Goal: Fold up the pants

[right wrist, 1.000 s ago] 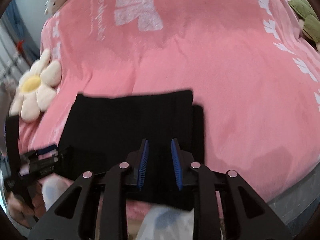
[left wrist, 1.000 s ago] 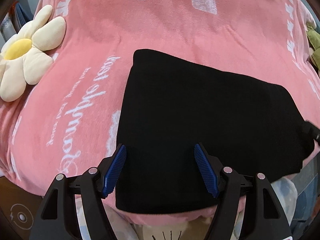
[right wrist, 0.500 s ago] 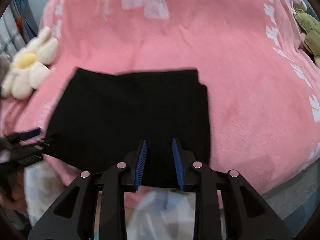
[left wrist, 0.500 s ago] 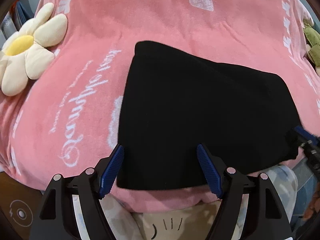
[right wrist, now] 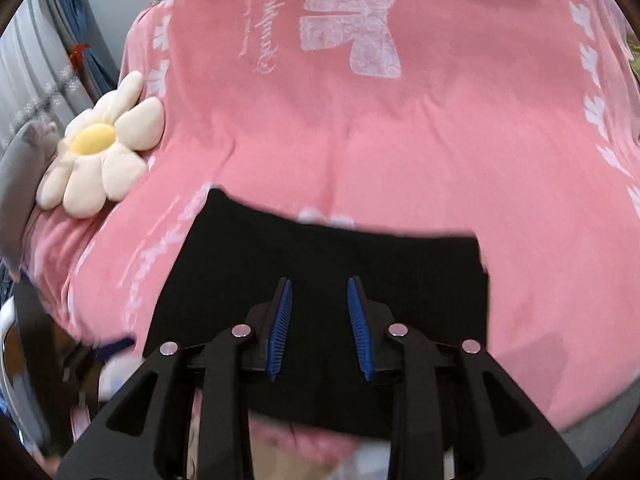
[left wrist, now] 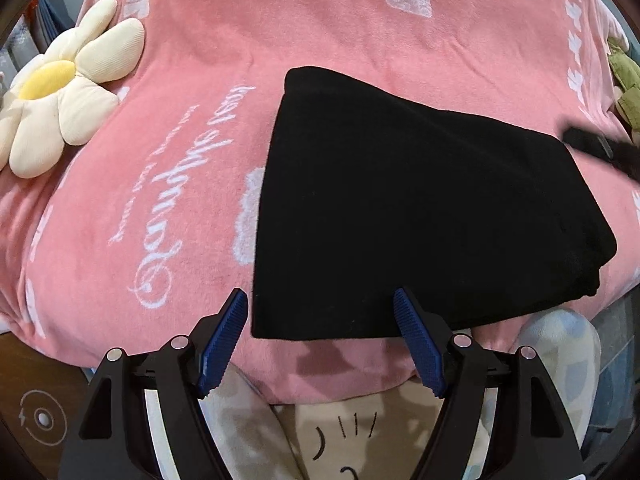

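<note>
The black pants lie folded into a flat, neat block on the pink blanket, close to its near edge. In the right wrist view the pants look a bit blurry, and a second layer peeks out along the right side. The left gripper has its blue fingers wide apart, with nothing between them. It sits at the near left corner of the pants, above the edge of the blanket. The right gripper has its fingers apart too, but with a smaller gap, and it grips nothing. It hangs over the near part of the pants. I cannot tell if it touches the cloth. A soft flower toy with a yellow middle rests on the blanket, well off to the left of the pants. A green plush thing sits at the far right edge. The blanket has white bows and curly white writing on it.
</note>
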### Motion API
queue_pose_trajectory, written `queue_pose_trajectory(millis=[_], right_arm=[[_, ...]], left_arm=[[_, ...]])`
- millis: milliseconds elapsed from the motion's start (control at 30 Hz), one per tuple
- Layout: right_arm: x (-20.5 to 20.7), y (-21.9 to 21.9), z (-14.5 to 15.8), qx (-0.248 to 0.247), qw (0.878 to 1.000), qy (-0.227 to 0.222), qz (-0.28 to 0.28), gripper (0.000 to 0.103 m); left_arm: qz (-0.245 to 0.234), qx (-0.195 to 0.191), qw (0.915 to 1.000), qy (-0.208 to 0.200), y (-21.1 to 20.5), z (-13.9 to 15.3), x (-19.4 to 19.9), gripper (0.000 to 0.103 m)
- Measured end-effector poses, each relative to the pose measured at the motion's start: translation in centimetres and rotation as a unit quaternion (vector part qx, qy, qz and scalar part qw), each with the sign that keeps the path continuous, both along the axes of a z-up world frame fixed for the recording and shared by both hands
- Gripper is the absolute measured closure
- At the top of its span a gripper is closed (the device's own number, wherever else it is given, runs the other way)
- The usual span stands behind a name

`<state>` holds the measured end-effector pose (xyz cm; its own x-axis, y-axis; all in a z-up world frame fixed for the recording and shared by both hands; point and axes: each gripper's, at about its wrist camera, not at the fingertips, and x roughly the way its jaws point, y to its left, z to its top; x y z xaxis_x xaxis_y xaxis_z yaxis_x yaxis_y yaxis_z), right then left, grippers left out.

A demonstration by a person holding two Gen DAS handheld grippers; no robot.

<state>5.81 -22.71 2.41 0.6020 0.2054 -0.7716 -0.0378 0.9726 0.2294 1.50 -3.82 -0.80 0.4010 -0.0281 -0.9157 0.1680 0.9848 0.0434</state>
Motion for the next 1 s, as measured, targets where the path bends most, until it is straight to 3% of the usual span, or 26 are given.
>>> queue_pose_trajectory(millis=[67,167,200,233,333,400,433,500,667,733,833,867,900,933,967,1000], right_arm=[[2.7,-0.1,-1.1,-0.028,1.0,0.009,0.003,0.07],[7.2,-2.7,-5.2,-0.092,0.993,0.061,-0.035,0.071],[7.9,-3.6,-6.6,-0.11,0.99,0.075,-0.044,0.063],[8.4,-4.7,-7.8,-0.113,0.988,0.088,-0.05,0.062],[7.0,-6.9,-6.4,-0.045,0.994,0.069,-0.077,0.058],[5.3,-7.6,-4.6,-0.039,0.994,0.044,-0.091,0.055],[3.4,-8.2,-3.6,-0.027,0.995,0.027,-0.095,0.051],[0.6,-9.3,-3.0,-0.01,0.993,0.016,-0.114,0.029],[-5.5,-11.2,-5.2,0.059,0.988,0.048,-0.132,0.022],[-6.1,-11.2,-6.9,0.104,0.985,0.069,-0.116,0.021],[-5.5,-10.3,-8.8,0.108,0.985,0.088,-0.099,0.02],[-5.2,-10.1,-9.5,0.12,0.984,0.091,-0.1,0.02],[-5.0,-10.0,-9.7,0.125,0.982,0.087,-0.108,0.03],[-4.7,-9.9,-9.6,0.126,0.982,0.084,-0.111,0.039],[-4.4,-9.5,-9.0,0.122,0.984,0.078,-0.105,0.064],[-4.3,-9.4,-8.3,0.141,0.983,0.07,-0.092,0.069]], left_arm=[[0.001,0.003,1.0,-0.005,0.2,0.3,-0.1,0.03],[0.006,0.002,1.0,-0.005,0.9,0.6,-0.3,0.03],[0.009,0.002,0.9999,-0.004,1.2,0.5,-0.3,0.03],[0.012,0.001,0.9999,-0.002,1.4,0.4,-0.3,0.03],[0.018,-0.015,0.9997,0.01,2.6,0.1,0.1,0.028],[0.028,-0.048,0.9983,0.016,3.7,0.0,0.6,0.027],[0.035,-0.07,0.9967,0.019,4.4,-0.1,1.0,0.027],[0.057,-0.119,0.9909,0.026,5.7,-0.4,1.9,0.024],[0.085,-0.198,0.9751,0.053,6.7,-2.5,4.4,0.021],[0.088,-0.212,0.97,0.08,6.1,-4.0,5.3,0.02],[0.098,-0.228,0.9657,0.076,5.6,-5.0,6.0,0.009],[0.101,-0.235,0.9637,0.076,5.6,-5.2,6.2,0.008],[0.105,-0.24,0.9622,0.073,5.7,-5.3,6.2,0.008],[0.102,-0.241,0.9628,0.068,5.7,-5.0,6.1,0.016],[0.092,-0.233,0.9666,0.054,5.6,-4.4,5.9,0.049],[0.068,-0.241,0.967,0.045,5.6,-3.8,5.7,0.07]])
